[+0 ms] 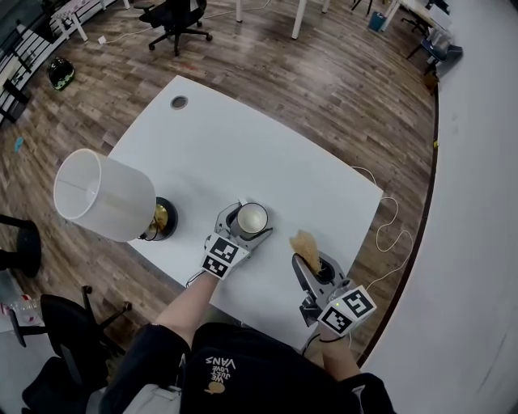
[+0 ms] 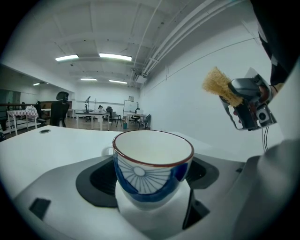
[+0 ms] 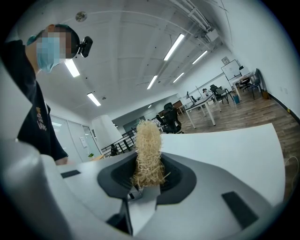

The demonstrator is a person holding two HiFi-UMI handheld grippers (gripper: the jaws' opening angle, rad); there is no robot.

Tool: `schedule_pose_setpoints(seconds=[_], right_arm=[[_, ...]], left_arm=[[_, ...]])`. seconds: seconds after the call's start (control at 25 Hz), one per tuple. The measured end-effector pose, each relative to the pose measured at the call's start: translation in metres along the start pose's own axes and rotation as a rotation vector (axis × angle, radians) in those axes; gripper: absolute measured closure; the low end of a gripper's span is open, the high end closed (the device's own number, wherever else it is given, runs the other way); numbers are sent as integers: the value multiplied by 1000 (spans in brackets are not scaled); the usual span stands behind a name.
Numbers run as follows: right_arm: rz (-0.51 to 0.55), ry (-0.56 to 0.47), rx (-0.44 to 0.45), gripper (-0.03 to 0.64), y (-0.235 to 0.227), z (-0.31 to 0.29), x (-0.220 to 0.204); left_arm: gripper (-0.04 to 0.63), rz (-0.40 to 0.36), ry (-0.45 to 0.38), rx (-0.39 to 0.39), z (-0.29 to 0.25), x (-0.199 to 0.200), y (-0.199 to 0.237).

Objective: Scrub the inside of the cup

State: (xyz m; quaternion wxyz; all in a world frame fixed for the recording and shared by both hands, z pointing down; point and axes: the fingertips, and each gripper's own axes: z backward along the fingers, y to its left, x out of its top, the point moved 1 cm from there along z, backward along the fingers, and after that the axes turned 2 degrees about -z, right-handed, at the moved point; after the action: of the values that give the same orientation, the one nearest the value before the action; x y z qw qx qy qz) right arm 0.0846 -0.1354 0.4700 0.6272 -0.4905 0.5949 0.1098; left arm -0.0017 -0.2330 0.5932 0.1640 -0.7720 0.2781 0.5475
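A white cup [image 1: 252,218] [image 2: 152,165] with a red rim and a blue sunburst pattern stands upright on the white table [image 1: 243,154], its inside bare. My left gripper [image 1: 247,225] [image 2: 152,194] is shut on the cup, its jaws pressed to both sides. A straw-coloured fibre scrubber [image 1: 305,247] [image 3: 147,154] sticks up from my right gripper [image 1: 311,263] [image 3: 145,180], which is shut on it. In the head view the scrubber sits to the right of the cup, apart from it. The left gripper view shows the scrubber [image 2: 216,85] held above and right of the cup.
A table lamp with a white shade [image 1: 104,195] stands at the table's left edge on a dark base [image 1: 162,218]. A round cable port [image 1: 179,102] marks the far corner. A white cable [image 1: 394,230] hangs off the right edge. Office chairs [image 1: 176,20] stand on the wood floor.
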Motion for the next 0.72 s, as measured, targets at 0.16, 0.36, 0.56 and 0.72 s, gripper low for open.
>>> schedule_pose_setpoints(seconds=[0.16,0.36,0.56,0.72], right_arm=[[5,-9,12,517,4,0,4],[13,-29,27,517,10,0,12],[23,-37,55,517,16,2,14],[54,-37,71,517,21,3,18]], left_arm=[[193,-25,5,6,8,6,0],[193,-11,1,13,30,16,-4],[195,14,-34,74,53,32,-2],[196,11,-64,127,78,60,-6]])
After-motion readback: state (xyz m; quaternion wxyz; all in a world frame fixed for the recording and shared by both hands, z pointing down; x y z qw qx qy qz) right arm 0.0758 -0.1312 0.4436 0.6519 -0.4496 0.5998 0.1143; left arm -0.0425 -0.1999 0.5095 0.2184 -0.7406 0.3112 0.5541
